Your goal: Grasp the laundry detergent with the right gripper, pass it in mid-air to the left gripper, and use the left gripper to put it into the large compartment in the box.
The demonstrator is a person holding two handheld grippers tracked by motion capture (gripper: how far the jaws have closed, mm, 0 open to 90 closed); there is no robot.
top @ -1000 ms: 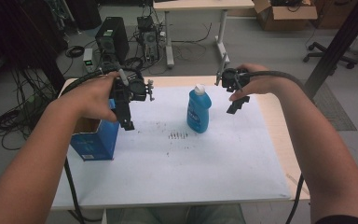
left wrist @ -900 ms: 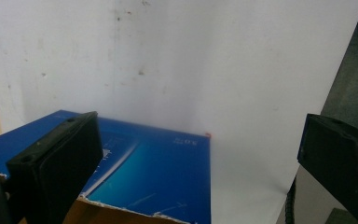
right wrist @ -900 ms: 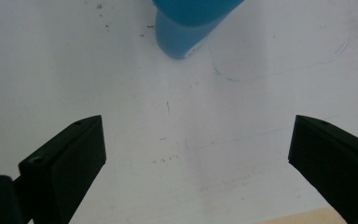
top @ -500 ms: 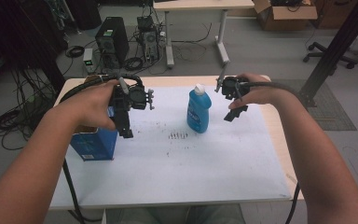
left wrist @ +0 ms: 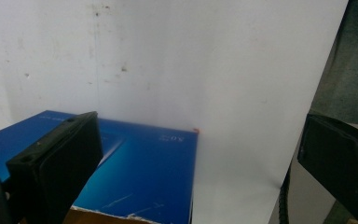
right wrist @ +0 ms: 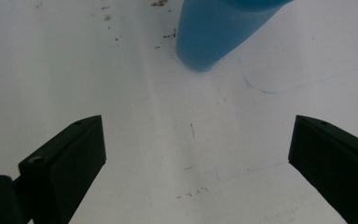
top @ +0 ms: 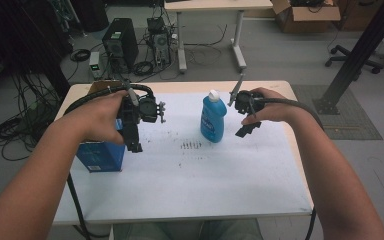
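Observation:
A blue bottle with a white cap stands upright on the white sheet near the table's middle; its base is at the top of the right gripper view. My right gripper hangs just right of the bottle, jaws wide apart and empty. A blue box stands at the sheet's left edge, its top under the left gripper's jaws. My left gripper hovers above the box's right side, open and holding nothing.
The wooden table ends close behind the sheet. Dark specks mark the sheet in front of the bottle. Beyond the table stand a computer tower, cables, a desk and a black post.
Both grippers have shifted slightly: the left one has drifted a little down over the box, the right one has stayed beside the bottle. Bottle and box have not moved.

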